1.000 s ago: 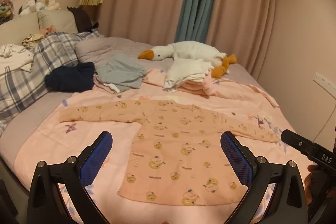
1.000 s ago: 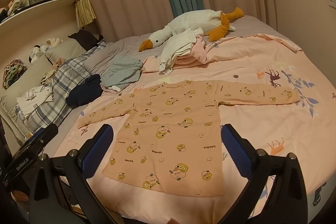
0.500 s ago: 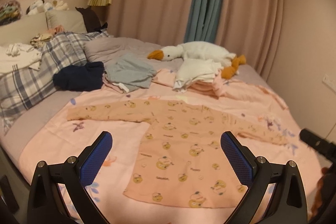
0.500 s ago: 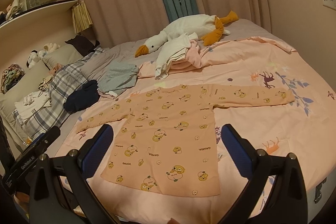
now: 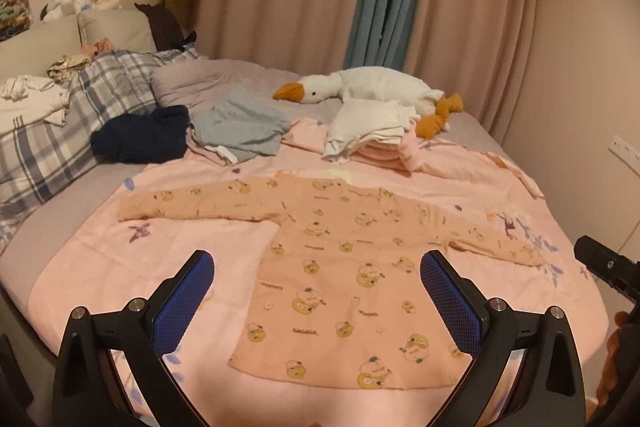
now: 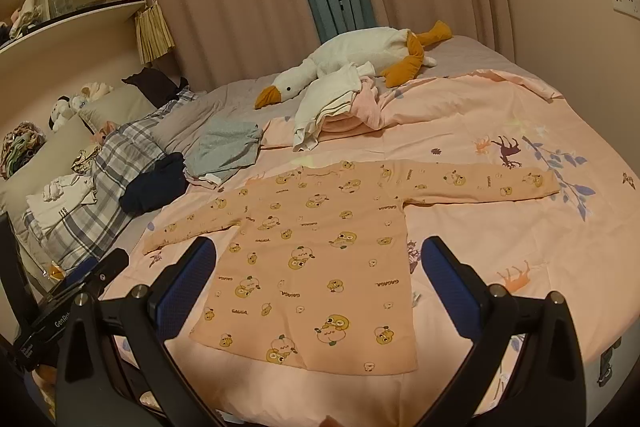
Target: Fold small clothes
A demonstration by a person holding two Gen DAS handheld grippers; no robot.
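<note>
The left gripper (image 5: 317, 285) hovered above the bed's near edge with its blue-padded jaws spread wide and nothing between them; the right gripper (image 6: 316, 277) did likewise. A peach long-sleeved shirt (image 5: 352, 267) with a cartoon print lay flat on the pink blanket (image 5: 100, 267), sleeves outstretched. Beyond it sat a stack of folded clothes (image 5: 368, 131) against a plush goose (image 5: 372, 87).

A peach long-sleeved child's top with cartoon prints (image 5: 344, 267) lies flat on a pink printed blanket (image 5: 120, 267) on the bed, sleeves spread left and right. Behind it sit folded white and pink clothes (image 5: 368, 131), a white plush goose (image 5: 372, 87) beyond them, and grey (image 5: 240, 123) and navy garments (image 5: 140, 135) to their left.
</note>
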